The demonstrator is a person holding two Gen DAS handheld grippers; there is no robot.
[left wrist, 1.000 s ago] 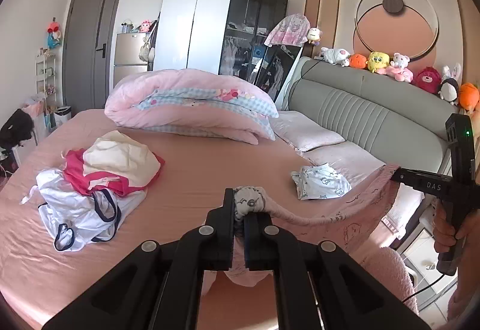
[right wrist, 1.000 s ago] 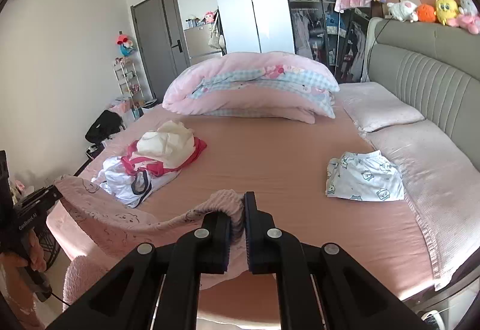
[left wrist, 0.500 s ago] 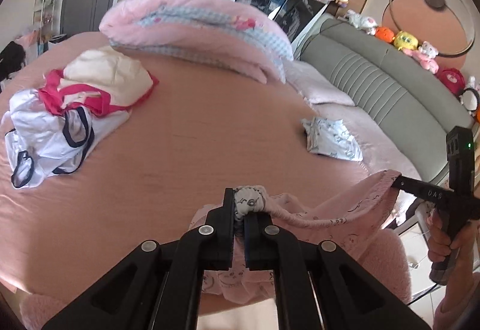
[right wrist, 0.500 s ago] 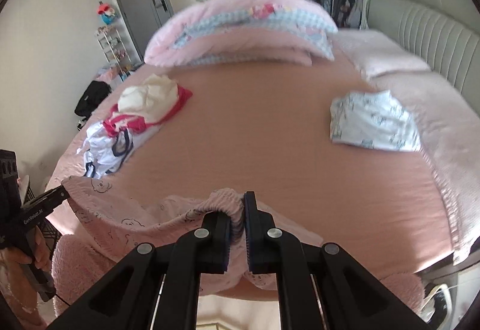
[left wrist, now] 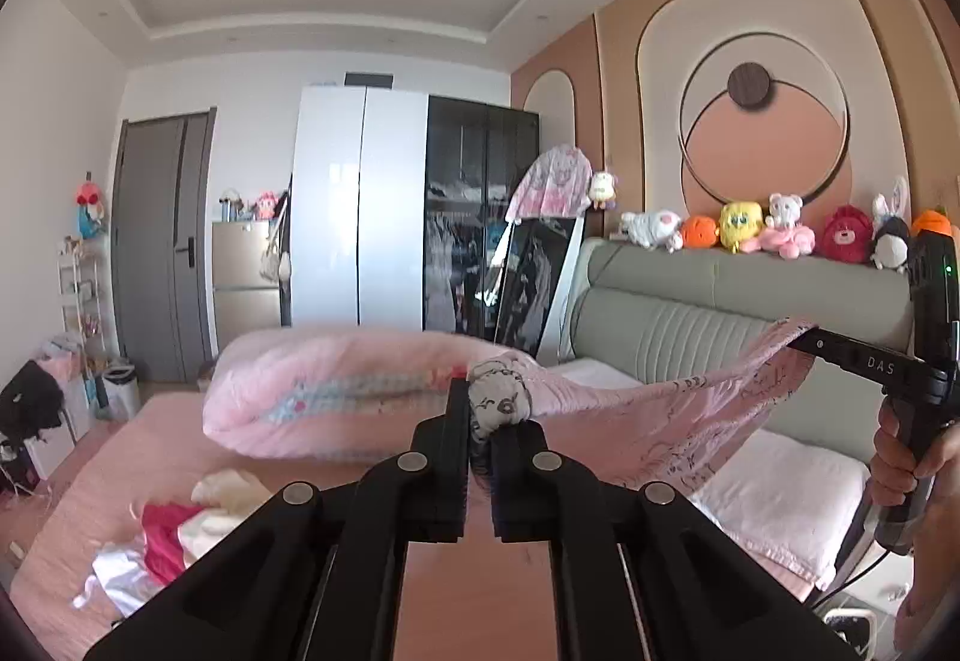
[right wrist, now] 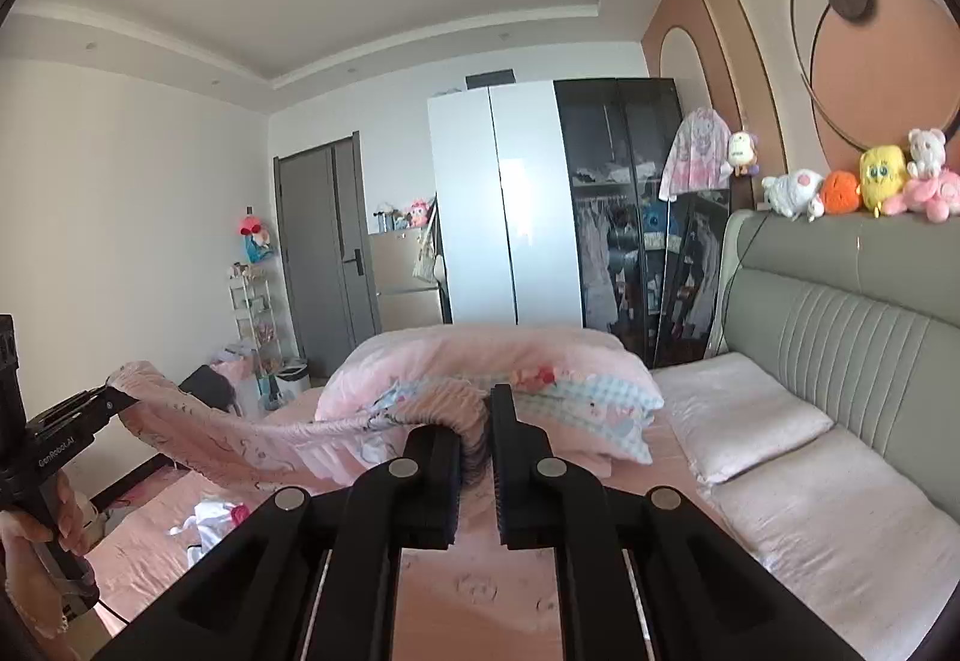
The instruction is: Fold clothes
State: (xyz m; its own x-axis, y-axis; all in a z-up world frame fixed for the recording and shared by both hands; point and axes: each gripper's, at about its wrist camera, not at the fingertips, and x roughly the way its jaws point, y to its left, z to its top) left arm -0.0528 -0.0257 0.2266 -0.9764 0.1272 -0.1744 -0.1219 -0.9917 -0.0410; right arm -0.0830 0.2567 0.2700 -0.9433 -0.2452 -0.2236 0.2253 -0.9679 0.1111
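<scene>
A pink printed garment (left wrist: 660, 421) hangs in the air above the bed, stretched between both grippers. In the left wrist view my left gripper (left wrist: 479, 421) is shut on one bunched corner of it. From there the cloth runs right to my right gripper (left wrist: 803, 341), which a hand (left wrist: 900, 457) holds. The right wrist view shows my right gripper (right wrist: 477, 418) shut on a fold of the garment (right wrist: 240, 439). The cloth sags leftward to my left gripper (right wrist: 117, 397), held by the other hand (right wrist: 36, 517).
Below lies a bed with a pink sheet (right wrist: 480, 589). A rolled pink duvet (left wrist: 336, 397) sits at its far end, a pile of loose clothes (left wrist: 174, 535) to the left, and pillows (right wrist: 738, 409) against a grey headboard (right wrist: 840, 337) topped with plush toys. A wardrobe (left wrist: 360, 205) stands behind.
Both grippers have risen with the garment still clamped. The views dipped toward the bed half a second ago and now look level across the room; the cloth hangs higher.
</scene>
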